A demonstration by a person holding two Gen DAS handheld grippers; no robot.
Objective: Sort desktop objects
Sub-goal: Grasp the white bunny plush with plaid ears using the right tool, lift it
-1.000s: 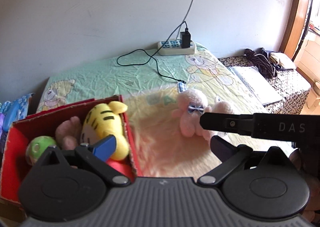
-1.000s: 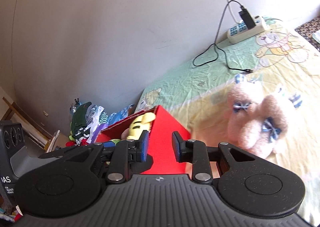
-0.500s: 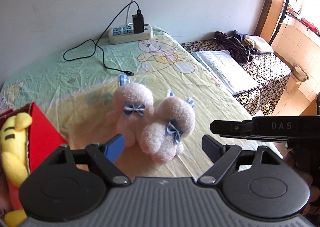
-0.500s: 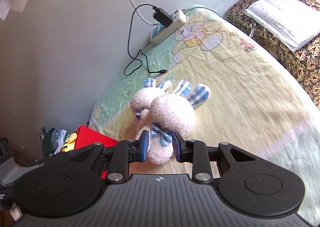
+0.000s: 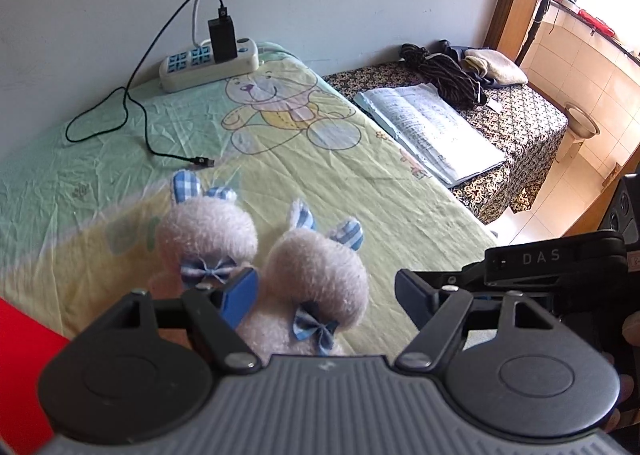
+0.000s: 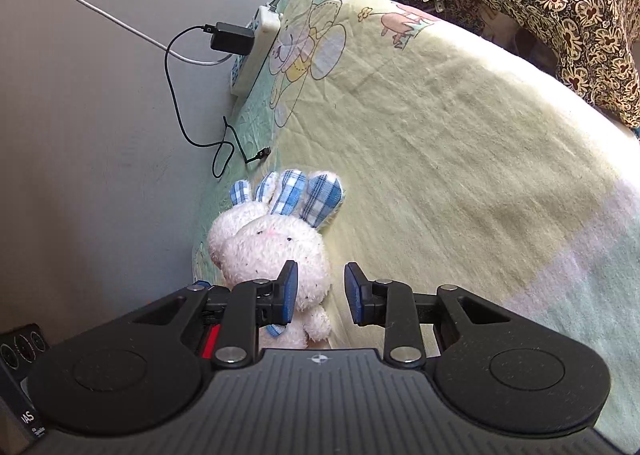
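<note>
Two pink plush rabbits lie side by side on the sheet, touching: the near rabbit [image 5: 320, 275] sits between the wide-spread fingers of the left gripper [image 5: 326, 291], and the far rabbit [image 5: 206, 233] lies just beyond and left of it, behind the blue left pad [image 5: 240, 295]. Both have blue checked ears and a checked bow at the neck. From the right wrist view the near rabbit [image 6: 276, 255] faces the camera and overlaps the far rabbit [image 6: 228, 227]; it stands in front of the right gripper [image 6: 320, 289], mostly behind that tool's left pad [image 6: 289, 291], and the gap between the two pads is bare. Neither tool holds anything, and the right one's fingers stand a modest way apart. The right gripper's black body [image 5: 552, 259], marked DAS, shows at the right edge of the left view with part of a hand [image 5: 630, 335] behind it. A red box [image 5: 24, 367] edge fills the lower left corner. Farther back, a power strip [image 5: 208, 65] with a black charger [image 5: 222, 41] rests by the wall, its cable [image 5: 140, 119] trailing across the bear-print sheet [image 5: 360, 183]. An open book [image 5: 432, 131] lies on a dark flowered cover [image 5: 520, 107] to the right.
</note>
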